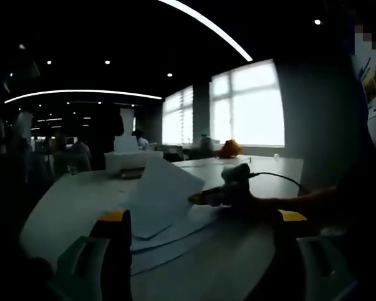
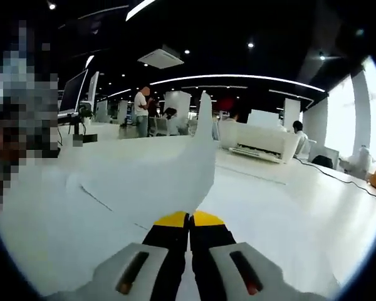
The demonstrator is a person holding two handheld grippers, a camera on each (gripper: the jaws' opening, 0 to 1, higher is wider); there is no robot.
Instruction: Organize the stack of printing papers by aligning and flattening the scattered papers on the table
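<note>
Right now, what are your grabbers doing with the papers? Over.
Right gripper shut on lifted sheet. Left gripper open over scattered papers. Table otherwise unobstructed.

— What does the left gripper (image 1: 200, 235) look like in its own view?

— Two broad pale grey jaws rising at 7 and 5 o'clock, each with a black inner face and a yellow tip.

— And the right gripper (image 2: 189, 217)?

— The same build: pale grey shells, black inner bars, yellow tips towards 12 o'clock. Each grey shell carries a dark slot, orange-marked at 7 o'clock, red-marked at 5 o'clock.
</note>
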